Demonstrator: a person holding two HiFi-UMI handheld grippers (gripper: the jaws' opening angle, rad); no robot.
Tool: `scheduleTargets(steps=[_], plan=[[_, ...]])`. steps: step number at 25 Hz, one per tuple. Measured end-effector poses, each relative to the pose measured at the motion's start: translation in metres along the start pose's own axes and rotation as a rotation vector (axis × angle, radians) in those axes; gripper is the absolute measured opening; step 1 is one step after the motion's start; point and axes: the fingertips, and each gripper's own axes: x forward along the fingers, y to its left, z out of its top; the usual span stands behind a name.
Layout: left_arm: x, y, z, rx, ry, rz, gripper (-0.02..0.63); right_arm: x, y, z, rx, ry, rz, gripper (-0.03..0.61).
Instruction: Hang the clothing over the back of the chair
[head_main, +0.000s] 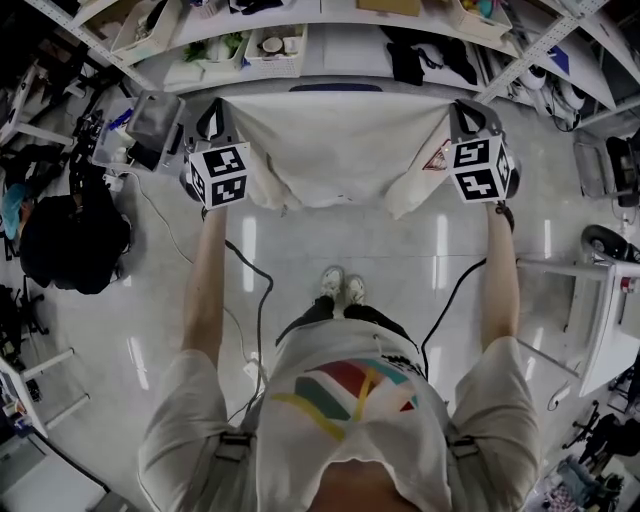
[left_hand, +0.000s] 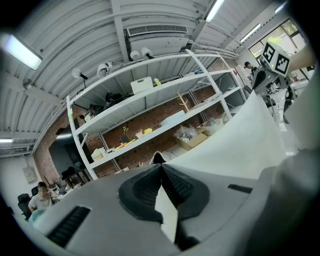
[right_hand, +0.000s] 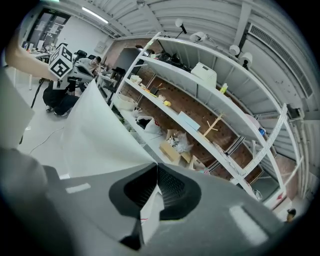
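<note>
- Pale short-sleeved T-shirt (head_main: 345, 405) with red, teal, yellow and green bands printed on the front
- Grey straps (head_main: 232, 447) with dark buckles over both shoulders
- Dark trousers (head_main: 345, 313) and white shoes (head_main: 342, 284)
- Dark band (head_main: 504, 212) at the right wrist
- Left gripper (head_main: 212, 118): grey shell, with a left cube (head_main: 219, 175) of black-and-white square markers at its near end
- Right gripper (head_main: 466, 115): the same grey build, with a right cube (head_main: 479, 168) of square markers
- A black left cable (head_main: 262, 300) and a black right cable (head_main: 447, 305), one from each gripper
- Black ribbed pads (left_hand: 176, 187) in a dark oval recess, and a slotted vent (left_hand: 70, 225) in the smooth grey casing
</note>
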Motion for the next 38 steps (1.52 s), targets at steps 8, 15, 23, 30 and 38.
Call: scheduleTargets(steps=[8, 15, 23, 30, 38], plan=[[0.014, -0.019, -0.036, 0.006, 0.069, -0.037, 0.015, 0.023, 0.022, -0.025, 0.010, 0.059, 0.052, 0.008], [0.018, -0.037, -0.067, 0.020, 0.126, -0.064, 0.014, 0.038, 0.043, -0.049, 0.008, 0.100, 0.091, 0.008], [0.021, -0.052, -0.100, 0.024, 0.181, -0.092, 0.015, 0.053, 0.064, -0.068, 0.016, 0.139, 0.121, 0.008], [0.023, -0.064, -0.124, 0.030, 0.211, -0.111, 0.015, 0.060, 0.083, -0.088, 0.031, 0.172, 0.134, 0.008], [0.016, -0.082, -0.146, 0.042, 0.247, -0.138, 0.015, 0.062, 0.102, -0.114, 0.028, 0.202, 0.160, 0.008]])
